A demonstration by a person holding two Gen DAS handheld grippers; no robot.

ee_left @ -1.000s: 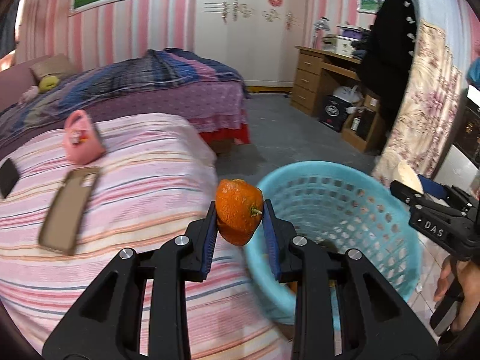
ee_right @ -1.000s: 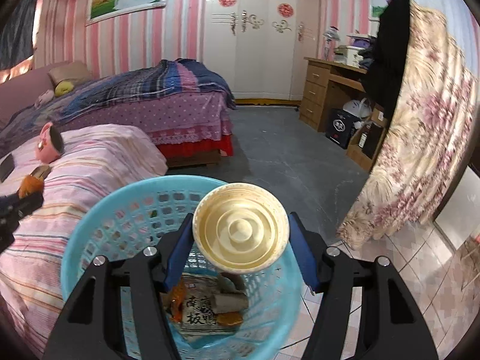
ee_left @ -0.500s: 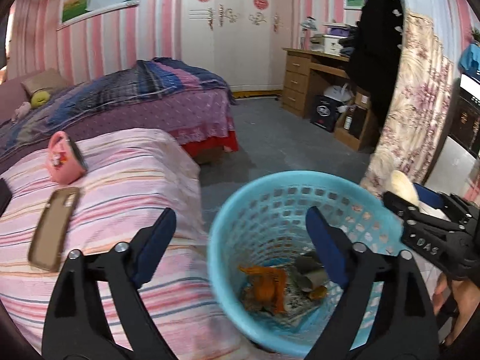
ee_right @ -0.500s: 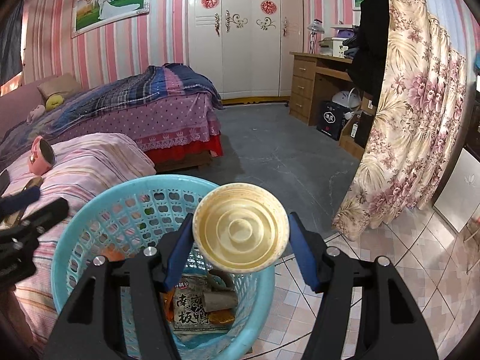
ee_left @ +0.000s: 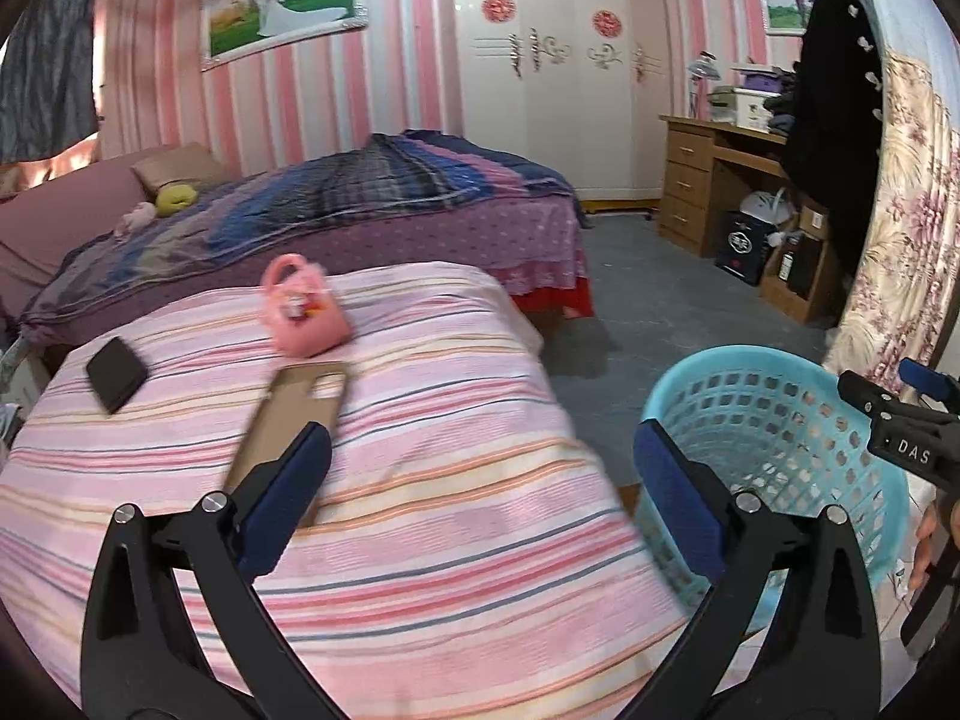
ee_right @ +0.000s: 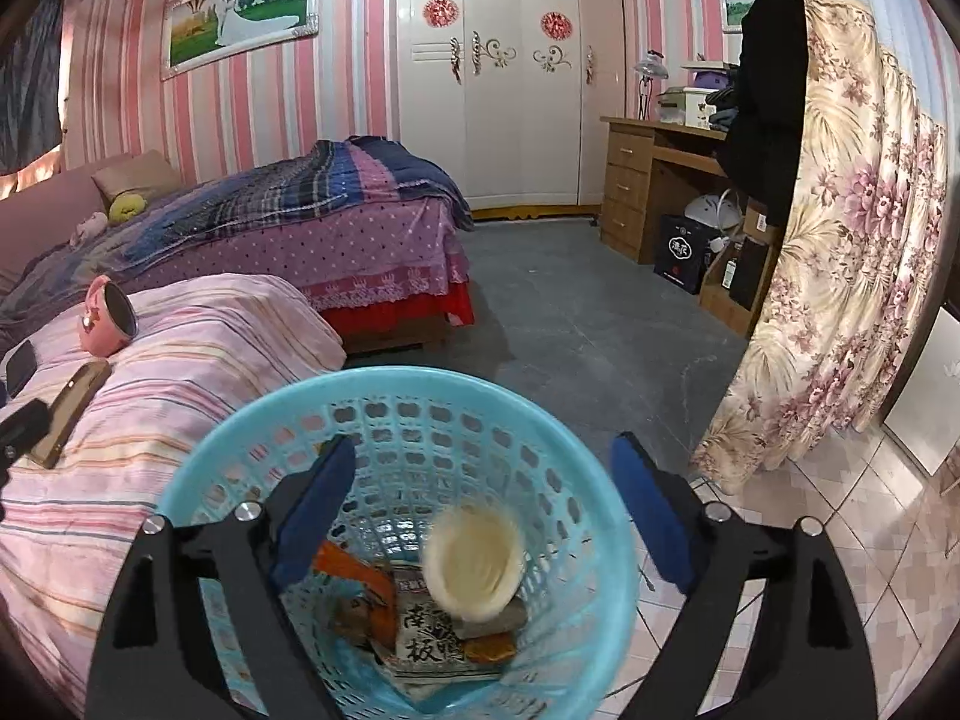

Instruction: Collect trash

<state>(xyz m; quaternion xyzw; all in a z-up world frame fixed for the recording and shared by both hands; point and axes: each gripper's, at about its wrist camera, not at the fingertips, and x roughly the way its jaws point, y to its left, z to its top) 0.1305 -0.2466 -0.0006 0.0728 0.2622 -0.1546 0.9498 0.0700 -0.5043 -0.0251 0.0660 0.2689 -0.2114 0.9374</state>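
Observation:
A light blue plastic basket [ee_right: 606,516] stands on the floor beside the pink striped bed [ee_left: 420,480]. My right gripper [ee_right: 480,504] is open right above the basket. A cream paper cup [ee_right: 474,561], blurred, drops inside it onto an orange peel [ee_right: 354,576] and a printed wrapper [ee_right: 432,636]. My left gripper [ee_left: 480,492] is open and empty above the bed's edge, with the basket [ee_left: 780,438] to its right. The right gripper's tip [ee_left: 900,420] shows at the far right of the left wrist view.
On the striped bed lie a pink toy handbag [ee_left: 303,309], a brown phone case [ee_left: 294,420] and a black wallet [ee_left: 117,375]. A second bed [ee_left: 360,210] stands behind. A wooden desk [ee_right: 654,180] and a flowered curtain [ee_right: 840,300] are to the right.
My left gripper opened, dropped the orange peel into the basket and swung left over the bed. My right gripper opened and let go of the cream cup, which falls into the basket.

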